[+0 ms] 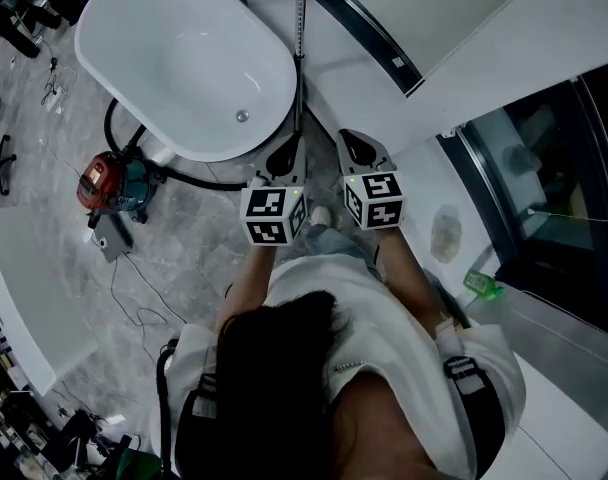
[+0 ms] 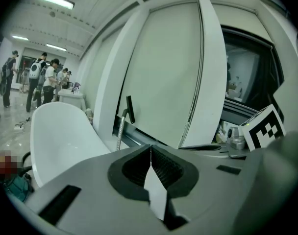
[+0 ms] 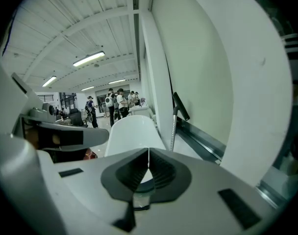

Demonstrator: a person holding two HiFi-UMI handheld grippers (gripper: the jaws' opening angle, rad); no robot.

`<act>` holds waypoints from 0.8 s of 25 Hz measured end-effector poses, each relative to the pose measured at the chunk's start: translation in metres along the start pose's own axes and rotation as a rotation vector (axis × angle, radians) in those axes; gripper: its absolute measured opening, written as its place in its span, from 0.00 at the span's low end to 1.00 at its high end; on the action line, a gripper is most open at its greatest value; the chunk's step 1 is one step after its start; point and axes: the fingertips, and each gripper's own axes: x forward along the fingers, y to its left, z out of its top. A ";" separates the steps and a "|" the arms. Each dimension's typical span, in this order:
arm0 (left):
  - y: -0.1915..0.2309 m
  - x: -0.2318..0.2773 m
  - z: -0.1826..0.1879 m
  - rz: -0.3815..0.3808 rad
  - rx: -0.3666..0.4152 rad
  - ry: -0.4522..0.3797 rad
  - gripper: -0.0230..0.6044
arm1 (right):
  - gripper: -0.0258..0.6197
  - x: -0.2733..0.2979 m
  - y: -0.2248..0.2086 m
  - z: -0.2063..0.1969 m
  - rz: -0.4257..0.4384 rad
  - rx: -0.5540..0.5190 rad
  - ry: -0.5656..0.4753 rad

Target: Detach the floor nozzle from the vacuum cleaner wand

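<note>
Nearest, a person in a white top (image 1: 364,328) holds both tools forward, each topped by a cube of black-and-white square markers that bear patterns but no letters. The left gripper (image 2: 150,153) has its ribbed black pads pressed together with nothing between them, and the right gripper (image 3: 148,163) is likewise closed and empty. Just beyond their tips stands a white oval freestanding bathtub (image 1: 114,28), its smooth basin holding only a small metal drain fitting (image 1: 242,116). A black corrugated hose (image 1: 199,178) curves round the tub's foot to a red canister vacuum cleaner (image 1: 99,183) on the grey marbled floor; its label is too small to read. To the right, on the white ledge by the dark glass, lies what may be a small green bottle (image 1: 481,285). Past the tub, the chrome vacuum cleaner wand (image 1: 300,28) leans against the white wall panel, well apart from both grippers, with the black floor nozzle (image 3: 181,106) tilted at its upper end. Far back, several people (image 2: 43,77) stand under ceiling strip lights.
</note>
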 end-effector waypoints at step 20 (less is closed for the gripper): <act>0.006 0.042 0.011 0.072 -0.035 -0.010 0.05 | 0.06 0.035 -0.028 0.019 0.081 -0.029 0.013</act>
